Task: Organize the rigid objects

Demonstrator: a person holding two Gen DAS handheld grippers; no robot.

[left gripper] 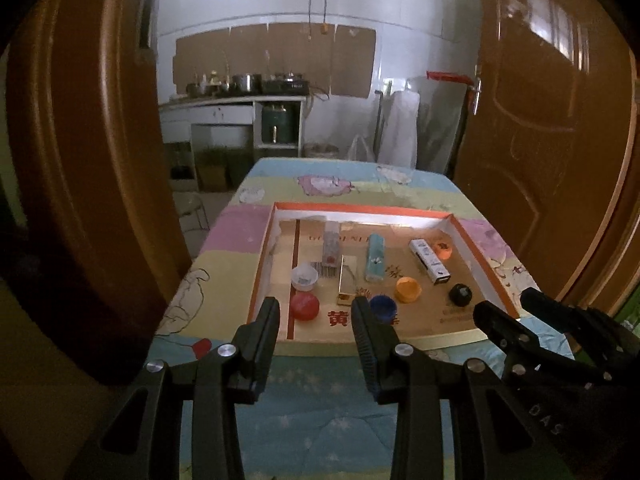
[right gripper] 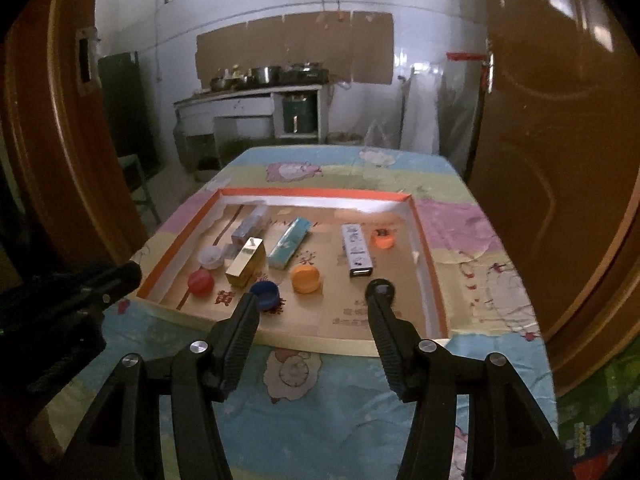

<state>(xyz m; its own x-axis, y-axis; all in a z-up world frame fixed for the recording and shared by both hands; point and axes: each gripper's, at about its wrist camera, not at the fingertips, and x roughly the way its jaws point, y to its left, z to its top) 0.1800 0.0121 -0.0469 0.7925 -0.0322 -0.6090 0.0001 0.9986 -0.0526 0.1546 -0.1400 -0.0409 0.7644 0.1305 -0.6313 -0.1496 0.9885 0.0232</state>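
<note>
A shallow orange-rimmed cardboard tray lies on the cartoon-print cloth. In it are a red cap, white cap, blue cap, yellow-orange cap, black cap, orange cap, gold box, teal box, white box and clear box. My left gripper hovers open and empty over the tray's near edge. My right gripper is beside it, open and empty.
The table stands in a doorway between two brown doors. A kitchen counter with pots lies beyond. In the left wrist view my right gripper shows at the right. In the right wrist view my left gripper shows at the left.
</note>
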